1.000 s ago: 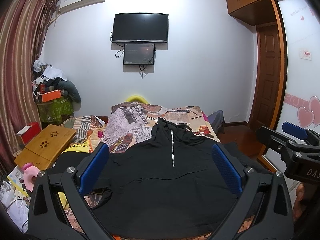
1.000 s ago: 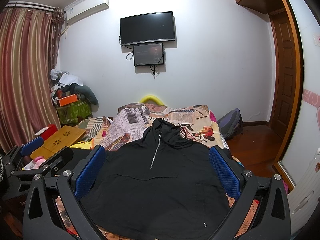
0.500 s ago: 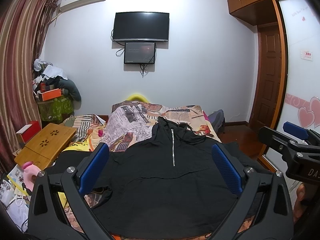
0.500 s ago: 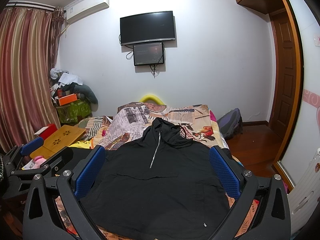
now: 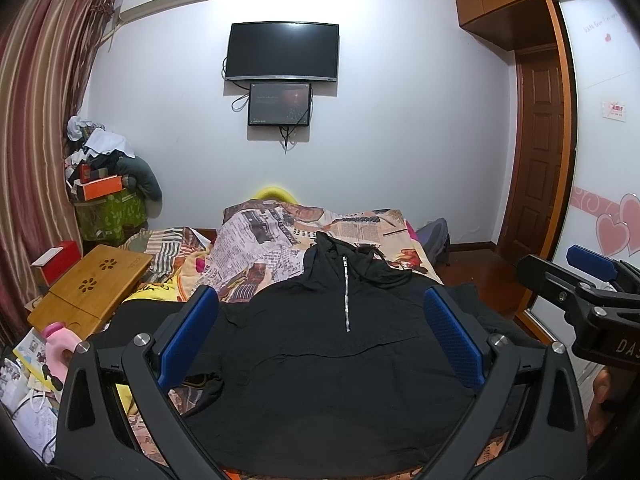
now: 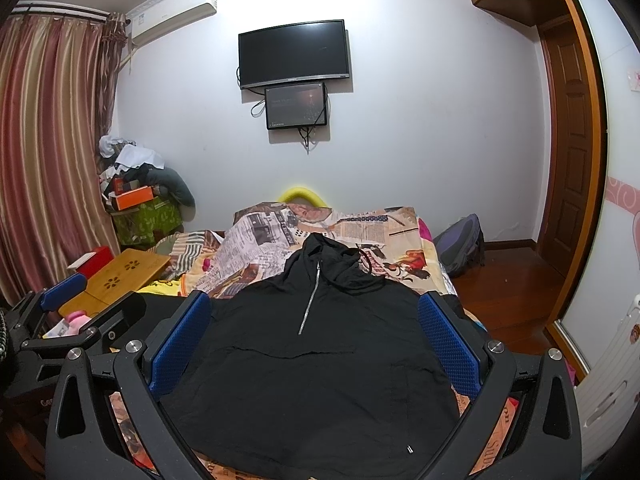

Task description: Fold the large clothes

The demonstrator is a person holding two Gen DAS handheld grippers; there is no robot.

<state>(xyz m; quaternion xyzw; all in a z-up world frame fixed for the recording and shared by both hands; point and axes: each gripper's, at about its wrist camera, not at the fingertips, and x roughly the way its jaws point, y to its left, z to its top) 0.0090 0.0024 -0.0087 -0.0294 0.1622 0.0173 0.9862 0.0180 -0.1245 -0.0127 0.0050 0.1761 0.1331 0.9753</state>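
I hold the left gripper and the right gripper side by side above the near edge of the bed, both with their blue-padded fingers spread wide apart and gripping nothing; I judge this is a survey position before the first fold. The large black hooded pullover with a short silver zip lies face up and flattened on the bed, hood toward 12 o'clock, hem nearest me at 6 o'clock, so both hem corners are within reach. Its sleeve at 9 o'clock runs off past my left finger; the sleeve at 3 o'clock drapes toward the bed edge. The surface is a soft bed with a newspaper-print cover, so cloth may drag when lifted. In the room, a black wall-mounted television sits at 12 o'clock, a bamboo lap desk at 9 o'clock, striped curtains at 10 o'clock, and a brown wooden door at 2 o'clock.
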